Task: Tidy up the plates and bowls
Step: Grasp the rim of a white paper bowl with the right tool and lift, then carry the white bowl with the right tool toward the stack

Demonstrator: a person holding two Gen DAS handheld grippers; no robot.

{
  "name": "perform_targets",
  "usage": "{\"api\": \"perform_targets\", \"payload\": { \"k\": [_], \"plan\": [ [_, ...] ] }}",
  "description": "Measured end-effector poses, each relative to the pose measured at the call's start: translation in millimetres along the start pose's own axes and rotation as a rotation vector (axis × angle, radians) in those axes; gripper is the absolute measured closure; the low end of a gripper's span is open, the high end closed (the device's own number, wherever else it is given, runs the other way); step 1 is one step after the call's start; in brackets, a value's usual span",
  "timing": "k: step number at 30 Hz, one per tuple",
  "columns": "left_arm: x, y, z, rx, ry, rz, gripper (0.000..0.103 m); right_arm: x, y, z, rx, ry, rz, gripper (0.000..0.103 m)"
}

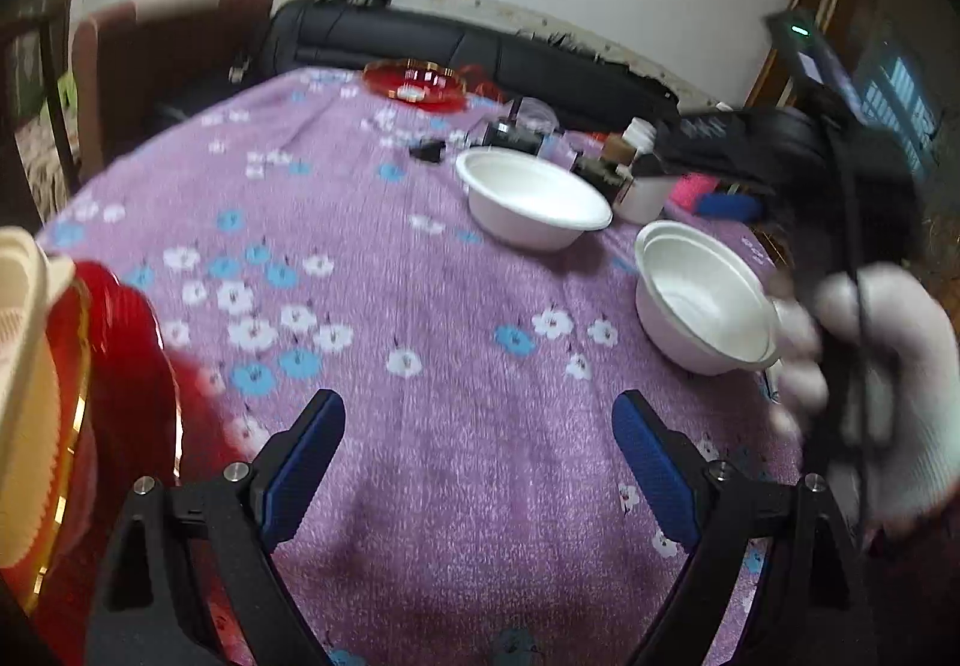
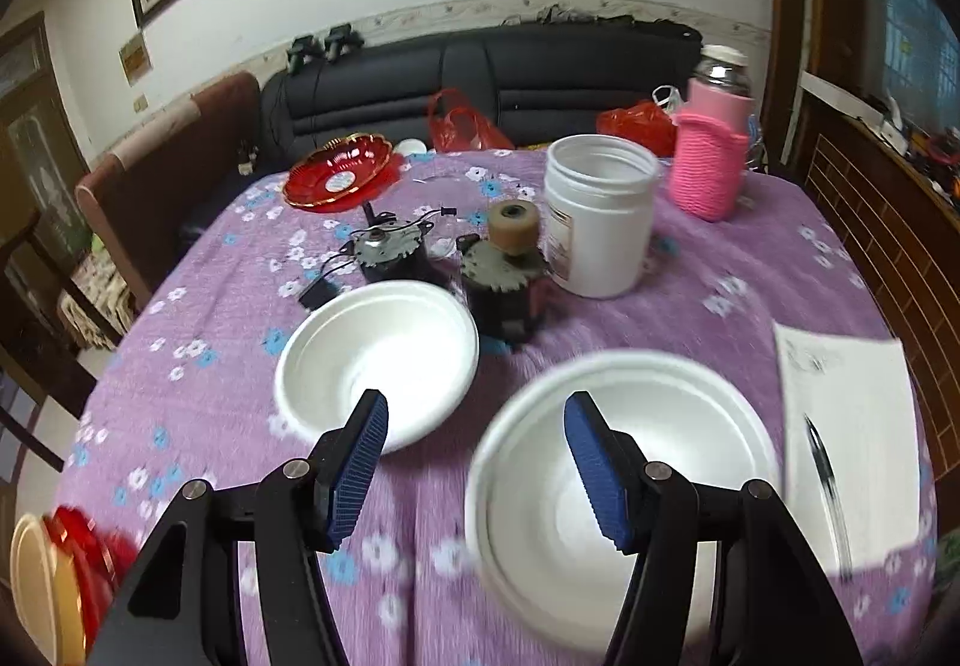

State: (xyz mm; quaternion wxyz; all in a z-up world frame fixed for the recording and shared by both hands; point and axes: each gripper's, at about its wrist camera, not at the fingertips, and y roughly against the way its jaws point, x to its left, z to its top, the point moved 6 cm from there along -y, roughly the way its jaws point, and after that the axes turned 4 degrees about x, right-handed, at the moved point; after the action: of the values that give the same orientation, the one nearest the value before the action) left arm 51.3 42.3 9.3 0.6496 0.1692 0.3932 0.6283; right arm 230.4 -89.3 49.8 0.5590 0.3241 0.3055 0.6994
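Left wrist view: left gripper (image 1: 479, 420) spread wide, holding nothing, over the purple floral tablecloth (image 1: 420, 270); two white bowls (image 1: 536, 198) (image 1: 702, 300) right of centre, red plate (image 1: 414, 84) at top, stacked plates (image 1: 72, 414) at left edge. Right wrist view: right gripper (image 2: 474, 420) released, right finger over the near bowl (image 2: 624, 492), second bowl (image 2: 378, 360) centre-left, white jar (image 2: 600, 222) behind.

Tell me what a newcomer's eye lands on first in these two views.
Two white bowls stand out on the purple flowered tablecloth, the nearer one a nested stack just under the open right gripper. At the table's far edge sits a red gold-rimmed plate. More red and cream plates crowd the left edge, beside the open left gripper.
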Motion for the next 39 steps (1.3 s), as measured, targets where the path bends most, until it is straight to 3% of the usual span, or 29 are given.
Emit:
{"api": "perform_targets", "payload": {
  "k": [4, 10, 13, 15, 16, 21, 28, 39],
  "plan": [
    [0, -1, -2, 0.007, 0.003, -0.005, 0.013, -4, -37, 19, 0.067, -0.051, 0.005, 0.037],
    [-8, -1, -6, 0.018, -0.021, -0.019, 0.013, 0, -73, 32, 0.134, -0.054, -0.015, 0.046],
    [-6, -6, -8, 0.044, -0.013, -0.023, 0.013, 7, -86, 28, 0.180, -0.026, -0.038, 0.060],
    [-2, -8, -8, 0.052, 0.006, -0.024, 0.013, 12, -91, 22, 0.212, -0.035, -0.013, 0.085],
    [0, -8, -7, 0.052, 0.010, -0.020, 0.013, 13, -90, 20, 0.213, -0.038, -0.008, 0.088],
    [1, -9, -7, 0.055, 0.015, -0.021, 0.013, 18, -62, 0, 0.193, -0.029, 0.033, 0.090],
    [2, 6, -3, -0.008, 0.012, -0.031, 0.013, 21, -2, -54, 0.233, 0.018, 0.097, 0.094],
    [10, 10, 3, -0.035, 0.046, -0.027, 0.013, 0, 76, -142, 0.295, -0.084, 0.349, 0.096]
  ]
}}
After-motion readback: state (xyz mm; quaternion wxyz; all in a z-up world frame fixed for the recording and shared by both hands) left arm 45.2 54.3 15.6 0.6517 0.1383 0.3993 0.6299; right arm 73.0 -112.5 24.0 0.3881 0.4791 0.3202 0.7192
